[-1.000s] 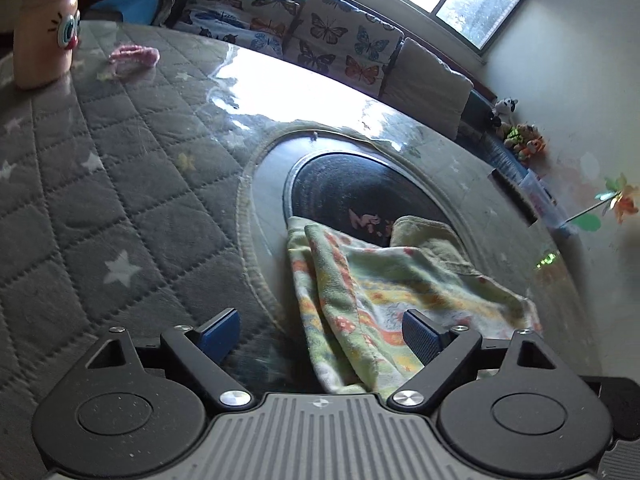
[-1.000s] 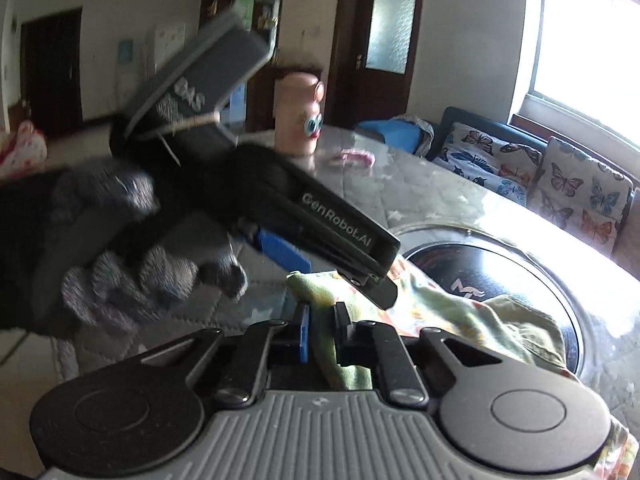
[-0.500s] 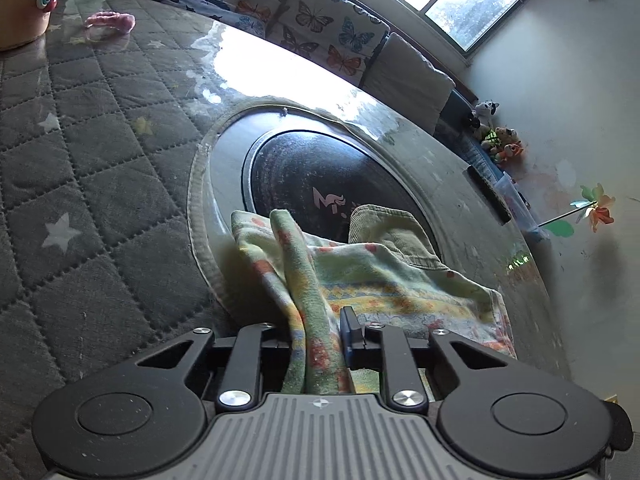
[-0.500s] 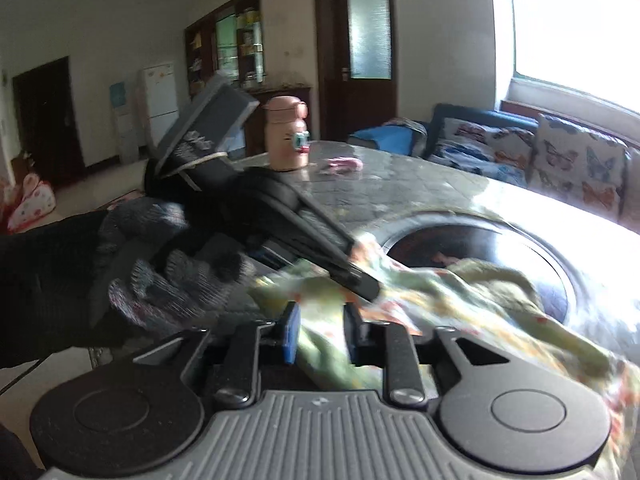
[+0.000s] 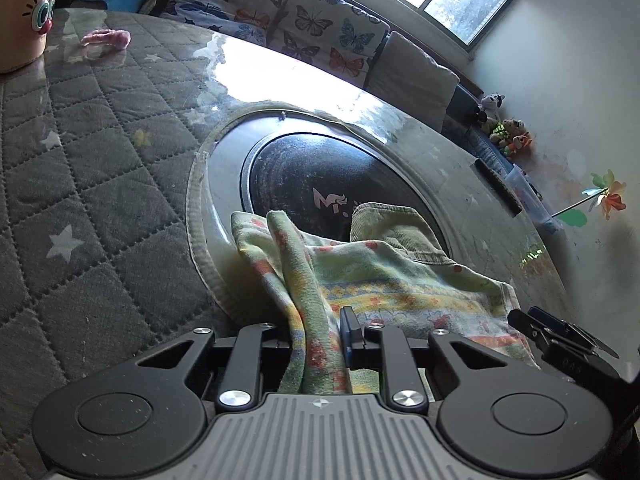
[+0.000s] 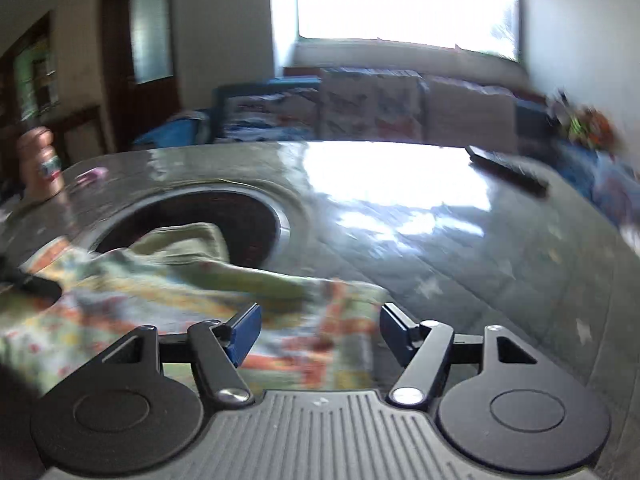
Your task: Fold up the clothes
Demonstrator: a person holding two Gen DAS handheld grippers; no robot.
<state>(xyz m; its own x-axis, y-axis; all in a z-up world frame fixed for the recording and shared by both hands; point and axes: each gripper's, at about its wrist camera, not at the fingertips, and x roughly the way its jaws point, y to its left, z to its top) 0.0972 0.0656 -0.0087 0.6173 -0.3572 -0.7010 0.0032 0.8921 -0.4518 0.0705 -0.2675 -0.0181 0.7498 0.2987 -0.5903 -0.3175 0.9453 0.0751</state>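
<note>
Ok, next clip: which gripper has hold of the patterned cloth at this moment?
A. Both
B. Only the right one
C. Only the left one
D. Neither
C. The left gripper has its jaws closed on a bunched fold of the patterned cloth, while the right gripper has its jaws spread wide over the cloth without pinching it.

Quick count: 1 flowery garment [image 5: 400, 280] lay on 1 quilted desk [image 5: 100, 184], with 1 olive piece [image 5: 394, 226] tucked under it. 2 grippers showed, left [image 5: 316, 332] and right [image 6: 318, 326], 2 fingers [image 6: 244, 332] each. Also 1 pink bottle [image 5: 24, 28], 1 little pink thing [image 5: 106, 38], 1 pinwheel [image 5: 604, 198], 1 dark round inset [image 5: 320, 184].
</note>
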